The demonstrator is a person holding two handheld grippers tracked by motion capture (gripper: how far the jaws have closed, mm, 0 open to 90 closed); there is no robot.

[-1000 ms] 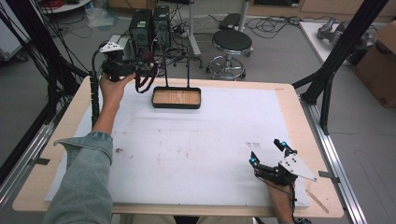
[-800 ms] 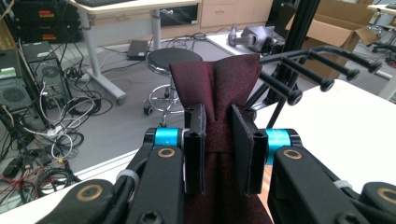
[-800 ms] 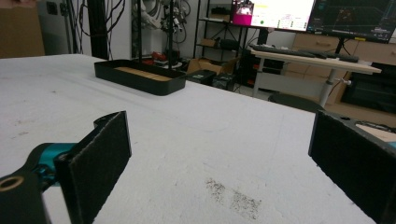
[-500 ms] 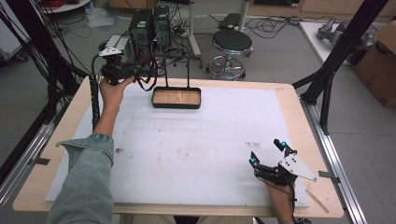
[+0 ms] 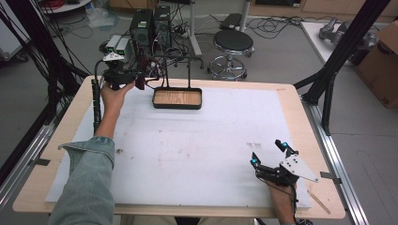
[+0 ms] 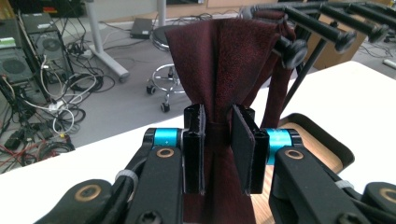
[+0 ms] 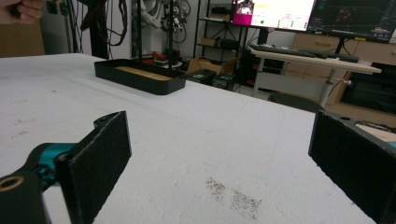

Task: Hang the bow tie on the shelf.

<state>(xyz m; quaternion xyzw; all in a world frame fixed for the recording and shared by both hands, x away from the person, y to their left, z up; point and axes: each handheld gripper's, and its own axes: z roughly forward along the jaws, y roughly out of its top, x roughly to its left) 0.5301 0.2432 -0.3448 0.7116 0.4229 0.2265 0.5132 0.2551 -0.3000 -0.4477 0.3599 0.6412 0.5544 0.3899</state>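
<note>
My left gripper (image 5: pixel 137 79) (image 6: pixel 218 149) is raised at the table's far left, shut on a dark red cloth strap (image 6: pixel 224 60) (image 5: pixel 139 83). The strap drapes over a black peg (image 6: pixel 292 49) of a rack whose arms (image 5: pixel 176 58) rise from a black tray with a wooden floor (image 5: pixel 177 98) (image 7: pixel 140 74). My right gripper (image 5: pixel 268 152) rests at the near right on the white table cover, open with nothing between its pads (image 7: pixel 100 158).
A white foam sheet (image 5: pixel 202 145) covers the wooden table. A round stool (image 5: pixel 233 44), computer towers (image 5: pixel 150 23) and loose cables stand on the floor beyond the far edge. A black frame post (image 5: pixel 335 70) rises at the right, with a cardboard box (image 5: pixel 382 65) behind it.
My left gripper has lifted the red strap and carried it slightly right toward the rack's pegs. The right gripper has stayed still.
</note>
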